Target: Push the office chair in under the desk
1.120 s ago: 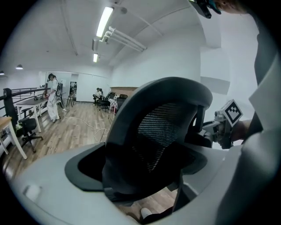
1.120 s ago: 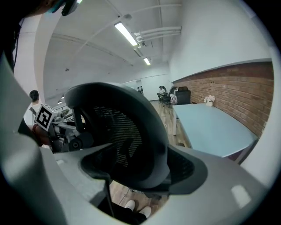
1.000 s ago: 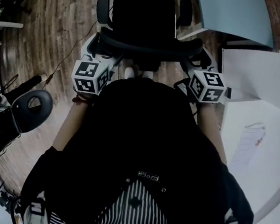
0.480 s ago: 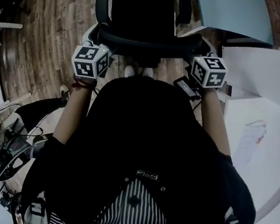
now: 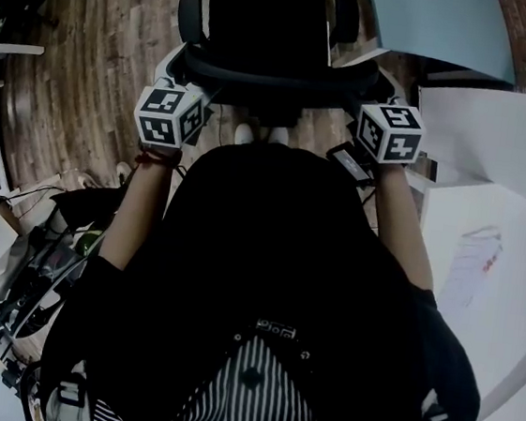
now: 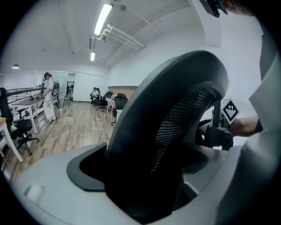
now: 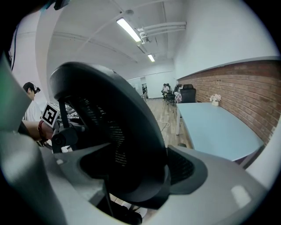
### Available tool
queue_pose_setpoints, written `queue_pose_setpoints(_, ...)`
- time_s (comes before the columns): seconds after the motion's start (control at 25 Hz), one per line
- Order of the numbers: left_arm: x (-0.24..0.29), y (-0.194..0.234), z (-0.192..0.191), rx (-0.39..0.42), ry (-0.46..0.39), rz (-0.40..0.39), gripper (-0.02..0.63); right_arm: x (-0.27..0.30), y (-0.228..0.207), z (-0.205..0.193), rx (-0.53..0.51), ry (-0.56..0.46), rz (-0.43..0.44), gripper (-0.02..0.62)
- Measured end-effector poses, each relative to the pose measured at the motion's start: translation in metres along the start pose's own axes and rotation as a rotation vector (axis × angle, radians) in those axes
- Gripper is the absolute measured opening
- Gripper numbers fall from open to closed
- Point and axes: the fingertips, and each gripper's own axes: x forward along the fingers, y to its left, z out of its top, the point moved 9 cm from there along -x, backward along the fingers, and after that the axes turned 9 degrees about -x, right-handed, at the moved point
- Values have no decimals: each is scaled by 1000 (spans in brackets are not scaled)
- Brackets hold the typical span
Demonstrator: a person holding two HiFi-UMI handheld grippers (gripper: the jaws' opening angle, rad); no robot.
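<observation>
Office chair [image 5: 265,26], black, stands on the wood floor [image 5: 101,54] straight ahead of the person, with its seat turned away and its curved backrest [image 5: 279,73] nearest to them. The left hand-held gripper [image 5: 200,86] and the right hand-held gripper [image 5: 365,99] meet the top rim of the backrest at its two ends, and each marker cube sits on the near side, over the person's wrist. In the left gripper view the dark mesh rim fills the space between the grey jaws, which pinch it from both sides. The right gripper view shows the same at the other end: its jaws are clamped on the rim, with the mesh curving away between them.

The chair's left armrest [image 5: 193,13] and right armrest [image 5: 346,16] stick out past the backrest on either side of the seat. A light-blue worktop [image 5: 445,23] lies ahead and to the right, its near corner just beside the right armrest; the seat is out over open floor, not beneath it. A white worktop [image 5: 488,306] runs along the person's right side and carries a sheet of paper [image 5: 469,266]. At the lower left of the head view sits a dark tangle of cables and gear [image 5: 39,274] that is too murky to sort out.

The right gripper view shows a brick wall [image 7: 237,88] behind the light-blue worktop. In the left gripper view a long room stretches off, with a standing person [image 6: 48,99] far down it
</observation>
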Motion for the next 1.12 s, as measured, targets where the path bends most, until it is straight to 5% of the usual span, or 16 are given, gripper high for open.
queue_pose_setpoints(0.28, -1, -16, -2, 8, -16, 10, 483, -14, -6, -6, -7, -23, 1, 367)
queue_pose_setpoints(0.48, 13, 30, 21, -5, 0, 12, 483, 30, -2, 25, -8, -6, 12, 364)
queue_pose_setpoints(0.72, 2, -43, -23, 19, -23, 22, 486, -38, -13, -37, -10, -54, -15, 357)
queue_pose_setpoints(1.12, 27, 16, 20, 20, -7, 10, 494, 6, -7, 4, 19, -33, -26, 335)
